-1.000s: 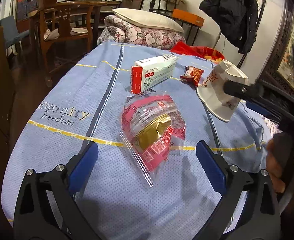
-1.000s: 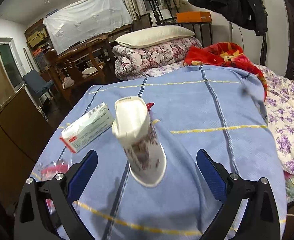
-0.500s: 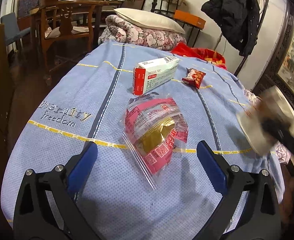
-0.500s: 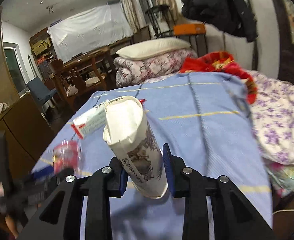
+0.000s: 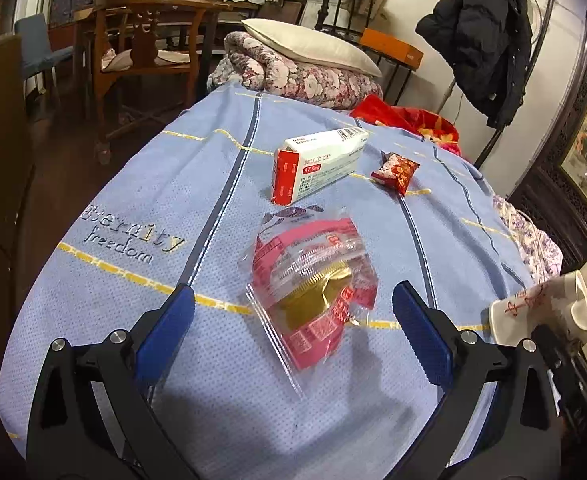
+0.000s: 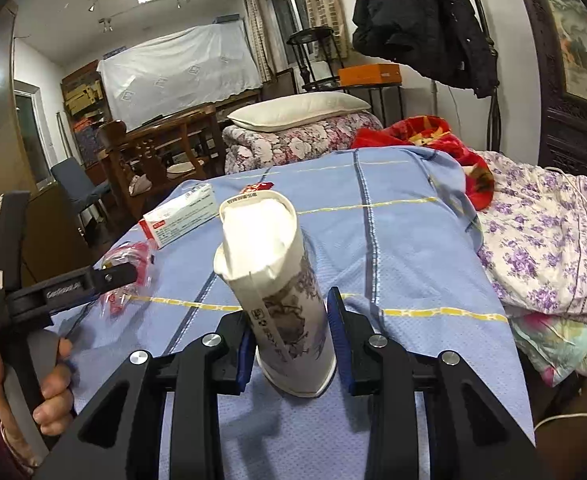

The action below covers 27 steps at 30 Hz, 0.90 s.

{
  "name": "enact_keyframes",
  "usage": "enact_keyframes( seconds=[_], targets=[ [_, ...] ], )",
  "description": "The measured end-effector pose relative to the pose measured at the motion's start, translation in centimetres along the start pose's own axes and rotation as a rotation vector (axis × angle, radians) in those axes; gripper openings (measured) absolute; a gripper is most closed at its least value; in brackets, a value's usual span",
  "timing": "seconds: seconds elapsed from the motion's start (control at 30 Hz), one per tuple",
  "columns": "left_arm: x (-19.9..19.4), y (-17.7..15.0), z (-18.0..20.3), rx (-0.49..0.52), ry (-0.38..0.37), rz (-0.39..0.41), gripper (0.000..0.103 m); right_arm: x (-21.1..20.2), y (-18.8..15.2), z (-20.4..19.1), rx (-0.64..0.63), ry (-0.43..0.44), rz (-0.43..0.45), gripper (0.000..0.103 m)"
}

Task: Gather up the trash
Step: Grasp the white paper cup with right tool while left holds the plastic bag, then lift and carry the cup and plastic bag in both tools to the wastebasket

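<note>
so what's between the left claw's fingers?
The clear bag of red wrappers lies on the blue cloth between the open left claw, untouched, in the left wrist view.

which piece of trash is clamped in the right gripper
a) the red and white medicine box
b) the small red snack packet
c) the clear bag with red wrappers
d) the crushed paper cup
d: in the right wrist view the right gripper has its blue pads pressed on both sides of the crushed paper cup, while the medicine box, the clear bag and the snack packet lie on the blue blanket.
</note>
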State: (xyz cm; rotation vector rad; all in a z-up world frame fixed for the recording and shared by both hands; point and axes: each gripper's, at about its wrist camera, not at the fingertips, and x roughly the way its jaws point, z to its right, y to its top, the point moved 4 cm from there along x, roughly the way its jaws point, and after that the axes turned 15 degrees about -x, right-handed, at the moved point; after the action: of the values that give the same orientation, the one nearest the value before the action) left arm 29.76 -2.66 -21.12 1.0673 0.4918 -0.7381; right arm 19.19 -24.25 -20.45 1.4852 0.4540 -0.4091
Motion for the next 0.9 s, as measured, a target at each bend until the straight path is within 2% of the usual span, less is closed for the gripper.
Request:
enact_keyframes(
  seconds=[0.1, 0.23, 0.33, 0.43, 0.6, 0.63, 0.67, 0.7, 0.73, 0.77, 0.9],
  targets=[
    [0.4, 0.1, 0.0, -0.016, 0.010, -0.019, 0.095, 0.1, 0.0, 0.2, 0.014, 0.006, -0.001, 0.035],
    [0.5, 0.1, 0.0, -0.008, 0.028, -0.024, 0.095, 0.2, -0.1, 0.5, 0.035, 0.008, 0.003, 0.046],
    [0.9, 0.1, 0.5, 0.010, 0.074, -0.033, 0.095, 0.3, 0.0, 0.4, 0.042, 0.007, 0.003, 0.051],
    [1.3, 0.5, 0.6, -0.012, 0.101, -0.043, 0.095, 0.4, 0.0, 0.3, 0.047, 0.003, 0.004, 0.058],
    [1.4, 1.2, -0.1, -0.050, 0.098, -0.031, 0.092, 0.7, 0.0, 0.5, 0.065, 0.012, 0.005, 0.059],
    [1.2, 1.1, -0.2, -0.044, 0.088, -0.019, 0.081, 0.8, 0.0, 0.6, 0.071, 0.016, 0.009, 0.059],
    [1.1, 1.1, -0.1, -0.032, 0.082, -0.014, 0.063, 0.8, 0.0, 0.6, 0.074, 0.020, 0.011, 0.059],
    [1.1, 1.0, -0.1, -0.014, 0.072, -0.011, 0.055, 0.9, 0.0, 0.6, 0.079, 0.034, 0.013, 0.055],
    [0.9, 0.9, -0.1, -0.009, 0.057, -0.007, 0.047, 1.0, 0.0, 0.6, 0.083, 0.051, 0.015, 0.034],
    [0.5, 0.8, -0.1, -0.008, 0.024, 0.000, 0.040, 1.2, 0.0, 0.8, 0.085, 0.063, 0.013, 0.034],
    [-1.0, 0.4, 0.5, -0.002, -0.072, 0.028, 0.036, 0.9, 0.1, 0.8, 0.086, 0.061, 0.034, 0.033]
  ],
)
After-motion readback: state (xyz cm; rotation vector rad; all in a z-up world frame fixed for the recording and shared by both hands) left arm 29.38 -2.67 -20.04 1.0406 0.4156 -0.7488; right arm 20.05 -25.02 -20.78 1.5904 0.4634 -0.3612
